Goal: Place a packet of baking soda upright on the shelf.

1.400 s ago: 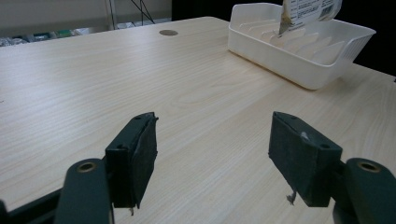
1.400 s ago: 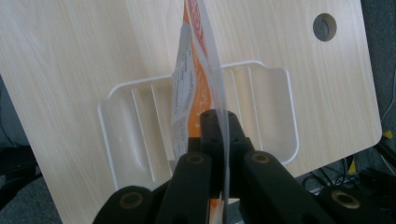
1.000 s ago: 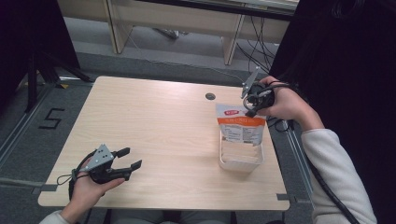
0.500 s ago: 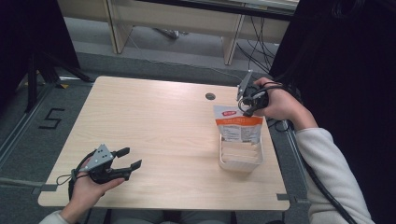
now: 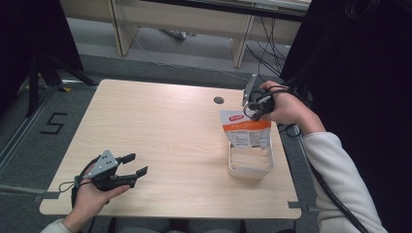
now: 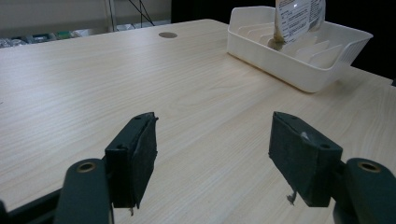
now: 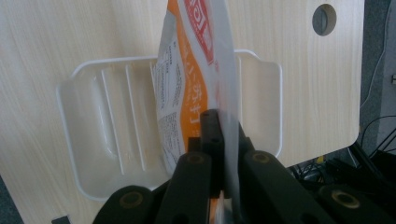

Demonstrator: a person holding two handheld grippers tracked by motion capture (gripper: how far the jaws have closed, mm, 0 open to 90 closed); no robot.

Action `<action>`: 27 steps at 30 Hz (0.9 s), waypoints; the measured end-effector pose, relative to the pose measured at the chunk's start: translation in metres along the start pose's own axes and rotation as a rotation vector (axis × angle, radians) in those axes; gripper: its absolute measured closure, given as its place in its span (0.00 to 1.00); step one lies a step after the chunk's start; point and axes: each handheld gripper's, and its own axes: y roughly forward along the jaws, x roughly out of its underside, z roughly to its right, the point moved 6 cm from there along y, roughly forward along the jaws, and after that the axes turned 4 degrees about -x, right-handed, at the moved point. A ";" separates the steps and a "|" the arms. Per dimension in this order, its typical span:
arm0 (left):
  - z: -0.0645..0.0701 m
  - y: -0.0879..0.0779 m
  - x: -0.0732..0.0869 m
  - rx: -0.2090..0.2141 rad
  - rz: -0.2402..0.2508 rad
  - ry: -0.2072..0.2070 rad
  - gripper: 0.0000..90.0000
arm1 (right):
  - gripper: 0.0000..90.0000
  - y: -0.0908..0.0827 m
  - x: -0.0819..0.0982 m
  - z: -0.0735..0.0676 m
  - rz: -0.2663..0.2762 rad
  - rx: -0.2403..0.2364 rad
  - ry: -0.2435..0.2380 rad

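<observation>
An orange and white pouch (image 5: pixel 247 128) hangs upright with its lower end inside a white slotted plastic rack (image 5: pixel 250 162) at the table's right side. My right gripper (image 5: pixel 253 103) is shut on the pouch's top edge, seen up close in the right gripper view as the pouch (image 7: pixel 196 70) pinched between the jaws above the rack (image 7: pixel 93 140). My left gripper (image 5: pixel 136 165) rests open near the front left of the table, nothing between its pads (image 6: pixel 135 154). From it, the rack (image 6: pixel 299 56) and pouch (image 6: pixel 299 16) stand far off.
A light wooden table (image 5: pixel 160 131) has a round cable hole (image 5: pixel 218 100) near its far edge. Cables trail on the floor at the right. A desk frame stands beyond the table.
My right gripper has lifted the pouch's top and shifted it slightly left and away from me, standing the pouch more upright in the rack. The left gripper stayed still.
</observation>
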 end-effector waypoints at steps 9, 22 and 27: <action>0.001 0.001 0.000 0.007 0.006 -0.004 0.36 | 1.00 0.007 0.001 -0.004 -0.017 -0.012 0.003; 0.001 0.002 -0.001 0.006 0.010 -0.010 0.36 | 1.00 0.010 0.002 -0.003 -0.008 -0.003 -0.022; 0.001 0.000 -0.003 0.000 0.013 0.001 0.35 | 1.00 0.013 0.002 -0.003 -0.013 -0.007 -0.020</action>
